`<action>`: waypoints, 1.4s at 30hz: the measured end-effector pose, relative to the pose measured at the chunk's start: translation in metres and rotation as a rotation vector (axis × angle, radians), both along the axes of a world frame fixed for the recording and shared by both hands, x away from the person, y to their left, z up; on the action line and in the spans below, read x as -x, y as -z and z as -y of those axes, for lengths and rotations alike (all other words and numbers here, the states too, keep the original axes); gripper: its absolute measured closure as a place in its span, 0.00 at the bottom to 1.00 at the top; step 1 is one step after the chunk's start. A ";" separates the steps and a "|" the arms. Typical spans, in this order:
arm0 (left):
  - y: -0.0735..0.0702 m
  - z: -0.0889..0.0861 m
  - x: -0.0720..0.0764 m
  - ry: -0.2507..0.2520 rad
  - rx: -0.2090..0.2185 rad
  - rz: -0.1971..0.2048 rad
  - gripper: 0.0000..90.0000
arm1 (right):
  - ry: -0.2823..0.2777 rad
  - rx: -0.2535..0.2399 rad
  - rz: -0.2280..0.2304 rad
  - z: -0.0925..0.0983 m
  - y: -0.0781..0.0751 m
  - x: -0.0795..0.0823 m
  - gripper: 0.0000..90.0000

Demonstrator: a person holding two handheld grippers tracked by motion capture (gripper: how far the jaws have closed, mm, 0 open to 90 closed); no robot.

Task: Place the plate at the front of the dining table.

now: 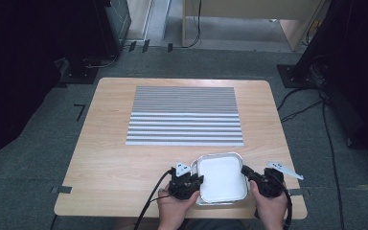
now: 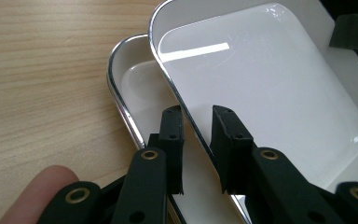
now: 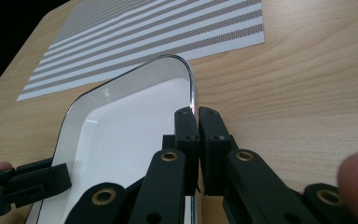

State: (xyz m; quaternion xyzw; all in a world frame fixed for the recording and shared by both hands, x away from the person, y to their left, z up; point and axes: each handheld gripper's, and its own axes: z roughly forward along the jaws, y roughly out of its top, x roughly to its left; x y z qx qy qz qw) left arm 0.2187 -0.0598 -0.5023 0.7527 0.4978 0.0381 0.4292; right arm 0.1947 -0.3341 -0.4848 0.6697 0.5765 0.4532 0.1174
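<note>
A wooden table (image 1: 115,163) holds a striped mat (image 1: 185,115) on its far half. At the near edge, in the middle, sit two white trays with shiny silver rims. The top tray (image 1: 222,177) rests on the bottom tray (image 2: 135,79) but is not lined up with it. In the left gripper view the bottom tray sticks out on the side toward the bare wood.

The left hand-held gripper (image 1: 188,184) is at the left side of the trays. Its jaws are partly open, with a gap between them. One jaw is on each side of the top tray's rim. They do not squeeze the rim. A fingertip (image 2: 42,186) shows at the bottom left of that view.

The right hand-held gripper (image 1: 256,176) is at the right side of the top tray. Its jaws are pressed close together on the thin rim, so it has hold of the tray. In the right gripper view the left hand-held gripper shows at the lower left, on the other side of the tray.

Both hands come in from the near edge of the table. The floor (image 1: 28,158) around the table is grey carpet, with cables (image 1: 333,143) lying on the right.
</note>
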 end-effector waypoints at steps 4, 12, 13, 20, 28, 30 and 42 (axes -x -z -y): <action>-0.005 -0.005 -0.003 -0.021 0.013 0.013 0.87 | -0.005 0.004 0.015 -0.004 -0.002 0.001 0.99; -0.012 -0.016 -0.011 -0.057 0.032 0.028 0.92 | -0.018 0.063 0.068 -0.019 -0.008 -0.002 0.99; -0.013 -0.018 -0.012 -0.059 0.035 0.035 0.93 | -0.018 0.067 0.078 -0.022 -0.010 -0.004 0.99; -0.019 -0.026 -0.018 -0.073 0.051 0.051 0.93 | -0.020 0.074 0.101 -0.031 -0.015 -0.010 1.00; -0.027 -0.034 -0.027 -0.088 0.050 0.079 0.94 | -0.034 0.068 0.116 -0.037 -0.020 -0.020 1.00; -0.028 -0.036 -0.030 -0.093 0.050 0.083 0.95 | -0.034 0.064 0.114 -0.039 -0.021 -0.023 1.00; -0.047 -0.050 -0.050 -0.136 0.024 0.139 0.97 | -0.055 0.047 0.130 -0.053 -0.034 -0.049 1.00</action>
